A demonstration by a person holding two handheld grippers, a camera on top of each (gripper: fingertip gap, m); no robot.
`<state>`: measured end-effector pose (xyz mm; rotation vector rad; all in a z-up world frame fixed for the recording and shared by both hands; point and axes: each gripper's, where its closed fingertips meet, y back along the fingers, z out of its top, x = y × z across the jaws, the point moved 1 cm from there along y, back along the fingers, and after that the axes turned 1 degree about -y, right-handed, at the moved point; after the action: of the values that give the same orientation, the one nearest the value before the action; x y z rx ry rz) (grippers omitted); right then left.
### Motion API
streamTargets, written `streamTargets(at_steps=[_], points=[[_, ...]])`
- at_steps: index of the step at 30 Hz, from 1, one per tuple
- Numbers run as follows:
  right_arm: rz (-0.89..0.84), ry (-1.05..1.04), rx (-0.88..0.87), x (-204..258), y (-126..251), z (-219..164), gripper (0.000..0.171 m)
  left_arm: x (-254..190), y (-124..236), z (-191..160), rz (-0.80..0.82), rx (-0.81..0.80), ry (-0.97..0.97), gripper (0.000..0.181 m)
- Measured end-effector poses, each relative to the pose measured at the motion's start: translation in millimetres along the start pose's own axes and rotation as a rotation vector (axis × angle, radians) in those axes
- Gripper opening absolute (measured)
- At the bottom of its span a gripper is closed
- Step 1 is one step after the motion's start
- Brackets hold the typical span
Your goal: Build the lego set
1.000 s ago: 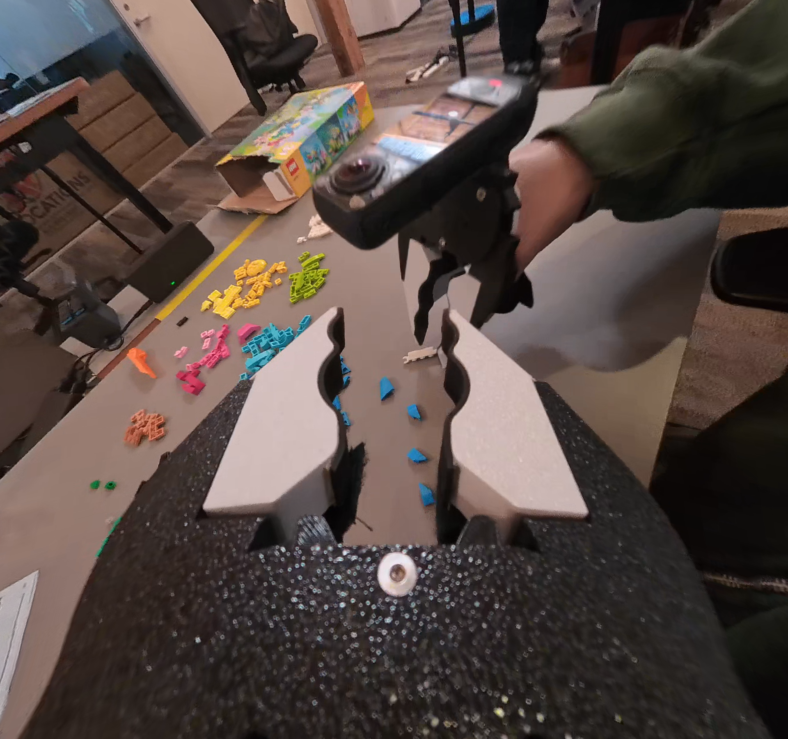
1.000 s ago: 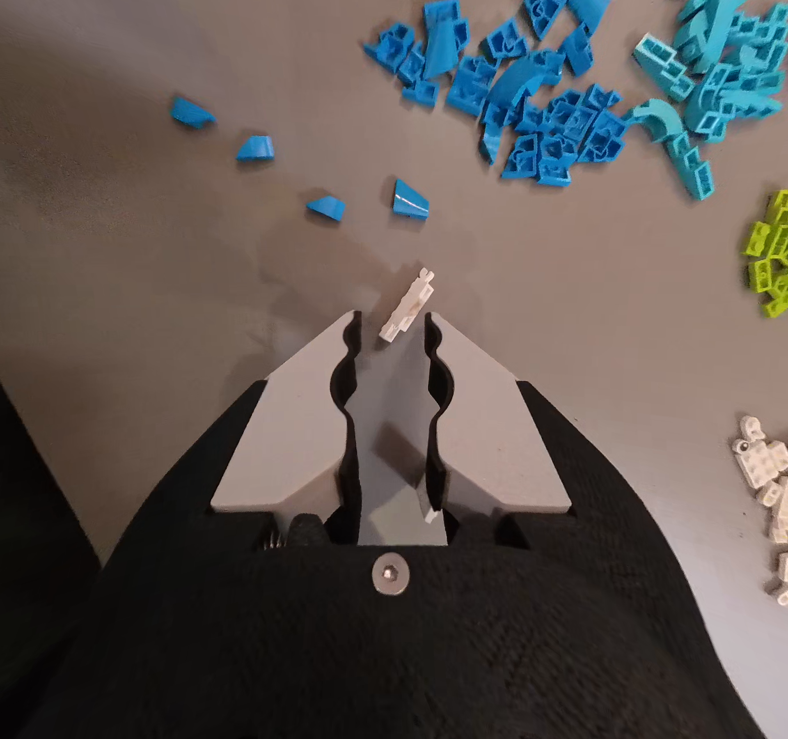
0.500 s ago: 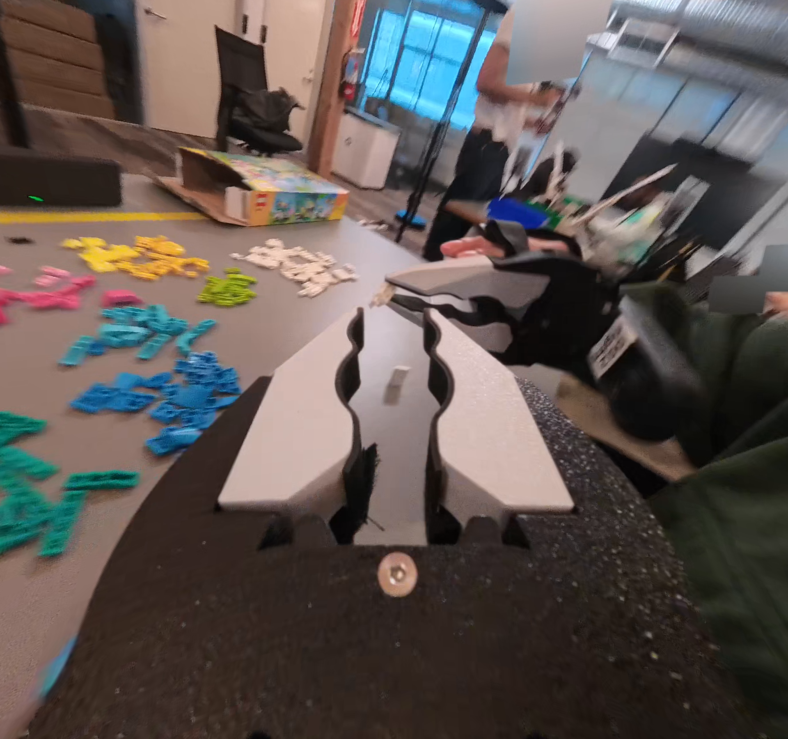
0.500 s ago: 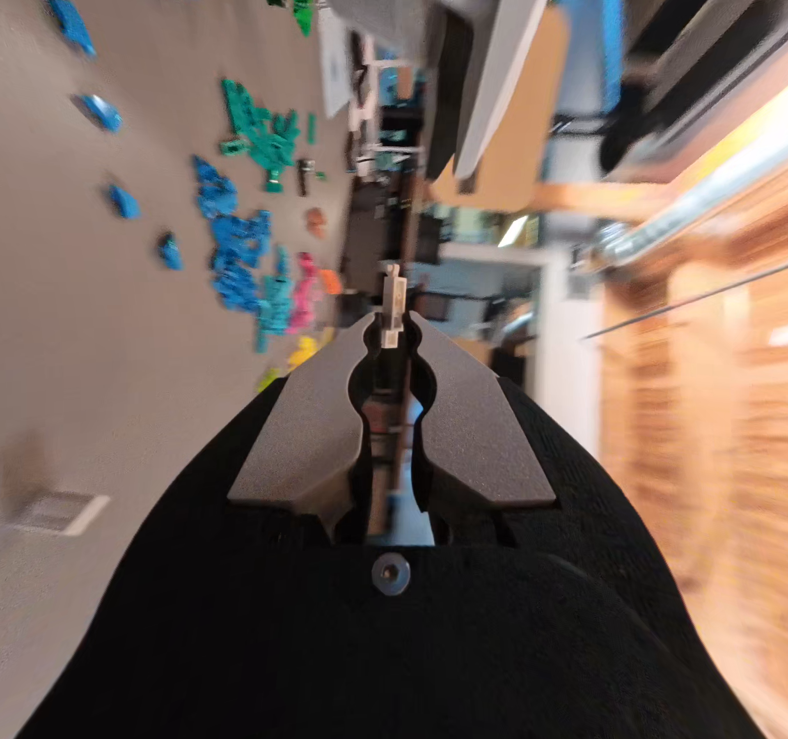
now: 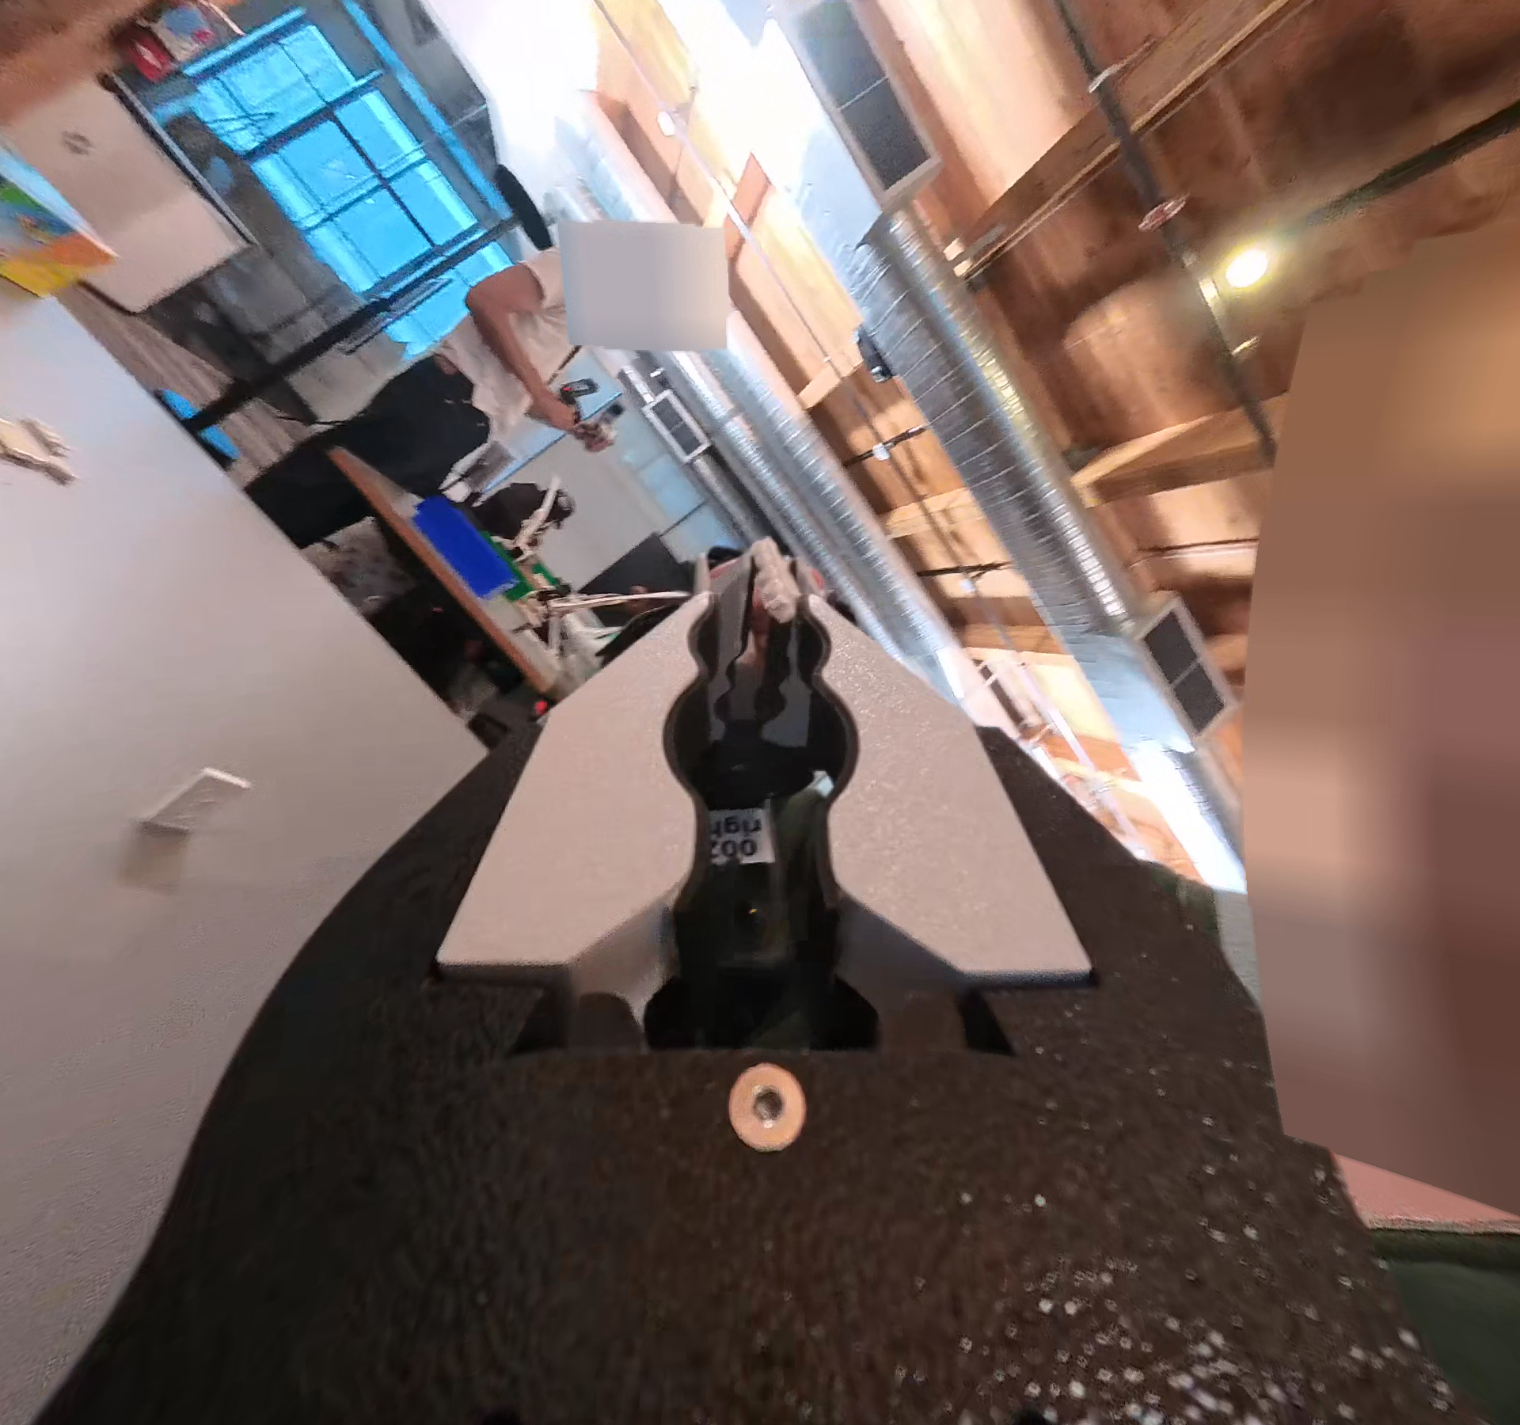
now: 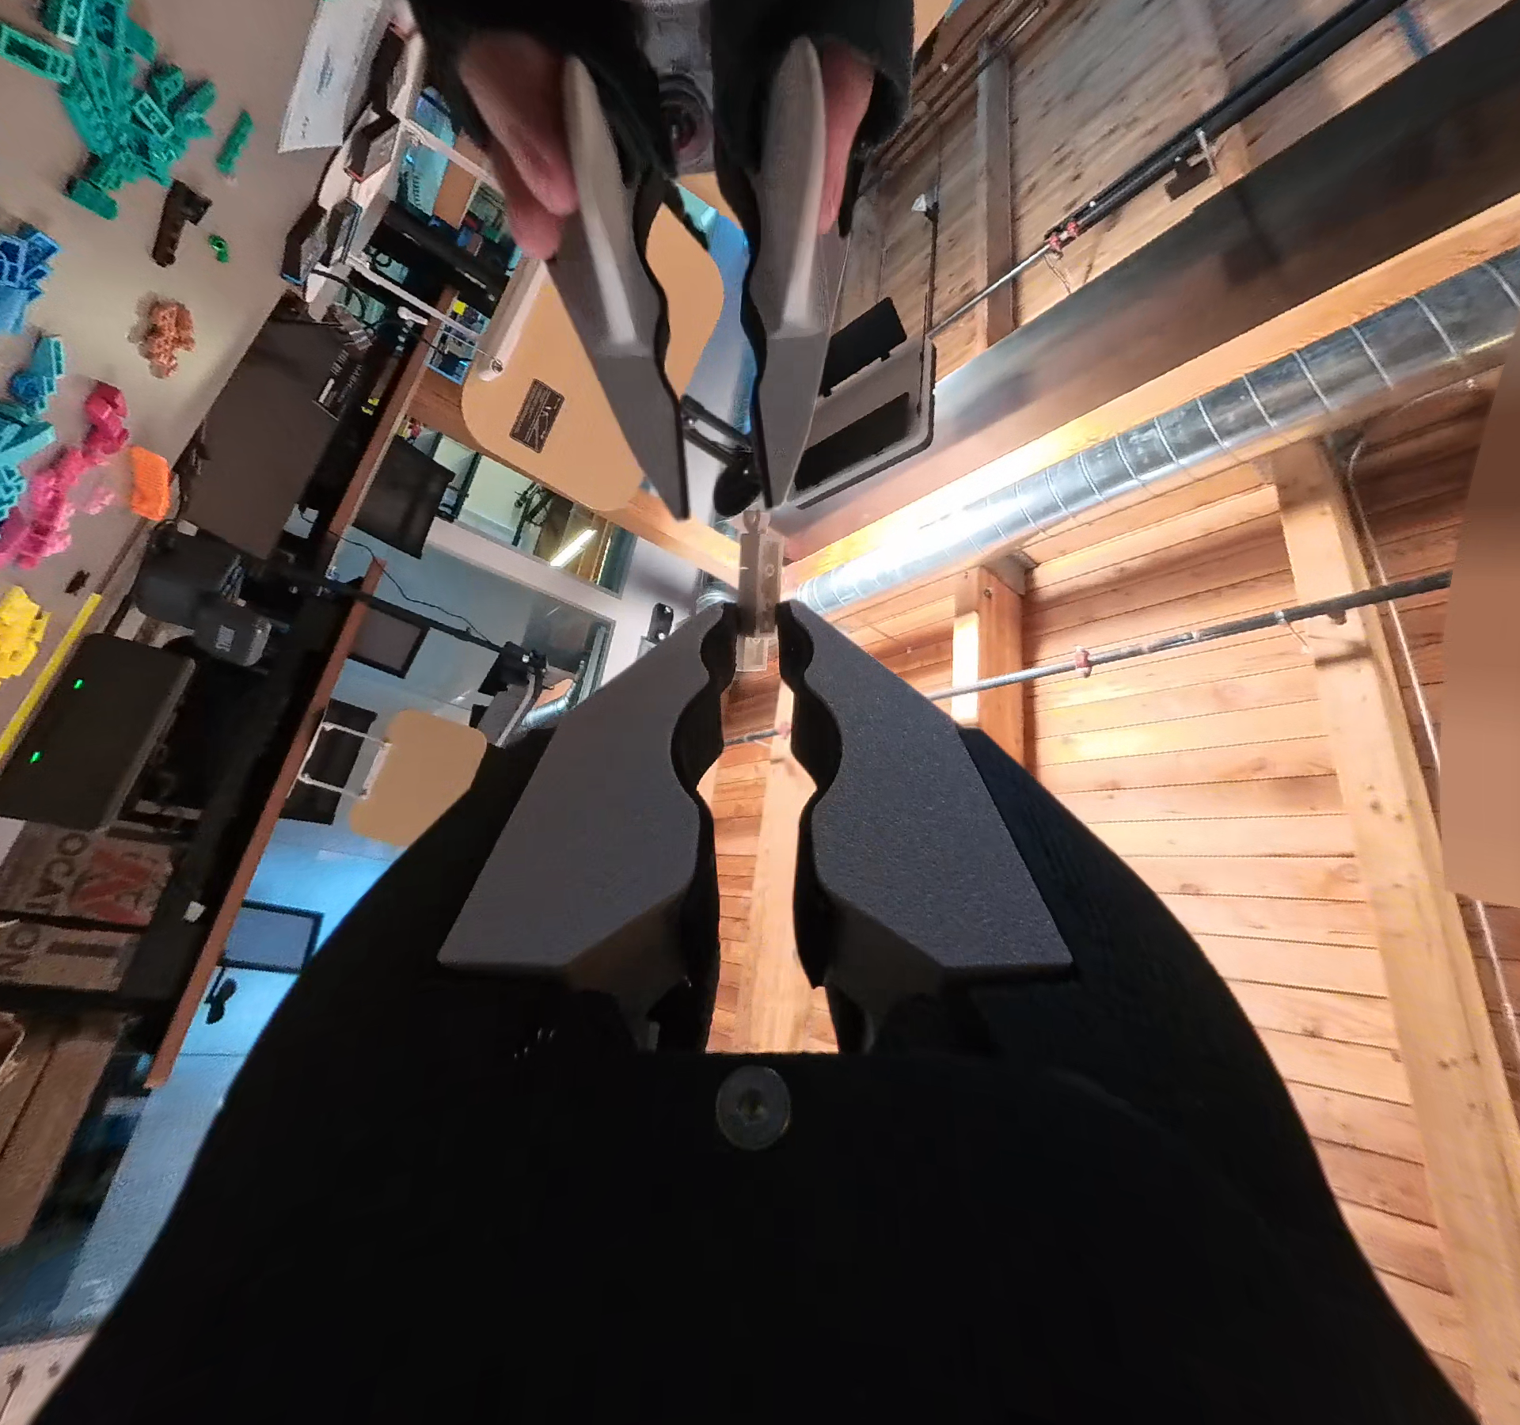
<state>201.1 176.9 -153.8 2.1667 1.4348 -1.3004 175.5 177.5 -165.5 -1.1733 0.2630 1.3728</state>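
My right gripper (image 6: 753, 614) is shut on a small white lego piece (image 6: 757, 579) and holds it in the air, far end pointing away. My left gripper (image 6: 724, 493) faces it tip to tip from above. It is open and empty, and its tips are just short of the piece's far end. In the left wrist view my left gripper (image 5: 757, 611) is raised off the table. The white piece (image 5: 775, 581) shows just past its tips, and the right gripper's fingers (image 5: 725, 699) show through the gap.
The grey table (image 5: 164, 645) lies tilted at the left with a loose white piece (image 5: 193, 797) on it. Sorted brick piles lie there: dark green (image 6: 107, 111), pink (image 6: 66, 472), yellow (image 6: 16, 629), orange (image 6: 148, 481). A black box (image 6: 90, 727) is beyond. A person (image 5: 510, 349) stands far off. Only a small space, under 4 cm, lies between the two pairs of fingers.
My right gripper closed on the white piece on the table, lifted it and swung upward. My left gripper rose and turned to face it, narrowing its opening.
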Motion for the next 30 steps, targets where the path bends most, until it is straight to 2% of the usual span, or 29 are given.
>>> streamTargets(at_steps=[3, 5, 11, 13, 15, 19, 25, 26, 28, 30], points=[[0.007, 0.001, 0.003, 3.2, 2.0, -0.1, 0.008, -1.5, -0.5, -1.8, -0.036, -0.001, 0.026, 0.008], [0.016, -0.024, 0.013, 5.7, 3.3, -1.9, 0.008, -1.2, -2.1, -6.7, -0.009, 0.03, -0.06, 0.008], [0.041, -0.04, 0.012, 12.5, 7.6, 0.7, 0.008, 8.3, -4.1, -16.1, 0.255, 0.172, -0.705, 0.027], [0.05, -0.032, 0.0, 15.0, 8.7, 3.9, 0.008, 7.7, -6.3, -17.8, 0.307, 0.196, -0.851, 0.032], [0.058, -0.026, -0.011, 17.2, 9.6, 6.8, 0.008, 10.2, -8.1, -20.0, 0.349, 0.222, -0.937, 0.027], [0.068, -0.023, -0.025, 20.6, 12.5, 10.8, 0.008, 15.1, -7.9, -18.7, 0.392, 0.226, -0.972, 0.009], [0.088, -0.074, -0.028, 29.5, 18.7, 12.0, 0.008, 25.8, -8.5, -24.7, 0.403, 0.289, -0.935, 0.006], [0.099, -0.126, -0.046, 31.3, 21.3, 13.1, 0.009, 28.1, -8.2, -25.7, 0.405, 0.307, -0.933, 0.005], [0.164, -0.288, -0.056, 39.4, 30.0, 9.2, 0.026, 37.1, -5.3, -26.4, 0.435, 0.352, -0.964, 0.005], [0.303, -0.574, -0.003, 58.4, 41.6, -4.3, 0.034, 51.0, 0.2, -29.5, 0.477, 0.428, -1.028, 0.005]])
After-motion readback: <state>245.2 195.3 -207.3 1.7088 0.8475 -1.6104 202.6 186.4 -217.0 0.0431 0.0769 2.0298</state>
